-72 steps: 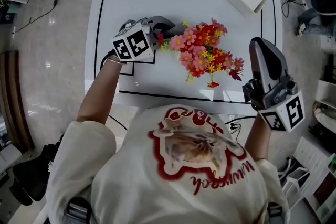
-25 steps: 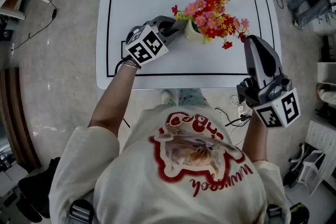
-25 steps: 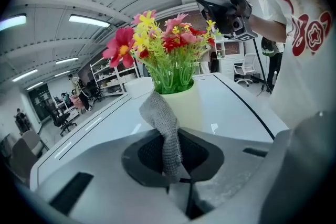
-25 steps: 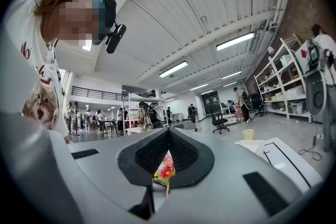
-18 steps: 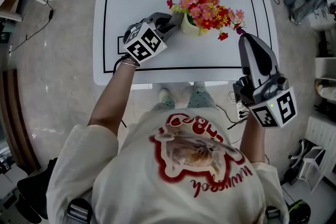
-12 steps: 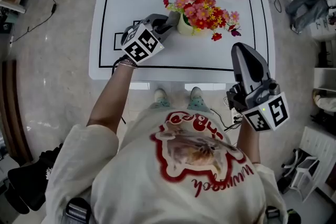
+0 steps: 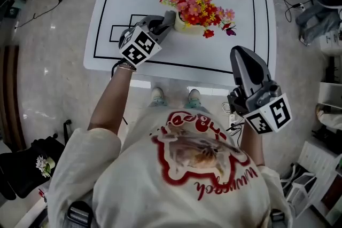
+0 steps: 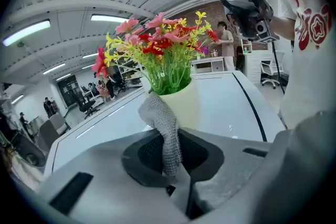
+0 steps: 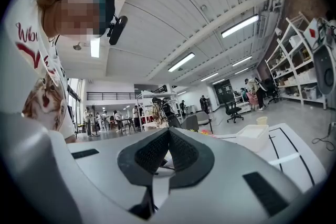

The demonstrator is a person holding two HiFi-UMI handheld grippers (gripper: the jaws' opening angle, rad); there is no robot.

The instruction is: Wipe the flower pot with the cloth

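L gripper (image 7: 170, 17) jaws clamped on grey cloth (image 8: 167, 136), cloth against cream flower pot (image 8: 190, 106), upper centre. R gripper (image 7: 241, 54) jaws together, empty, lower right.

White table (image 7: 192, 50), pale speckled floor (image 7: 48, 34)

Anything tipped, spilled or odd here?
Nothing stands out. The flower pot stands upright on the white table, nothing looks spilled, and the left gripper pinches the grey cloth against its side.
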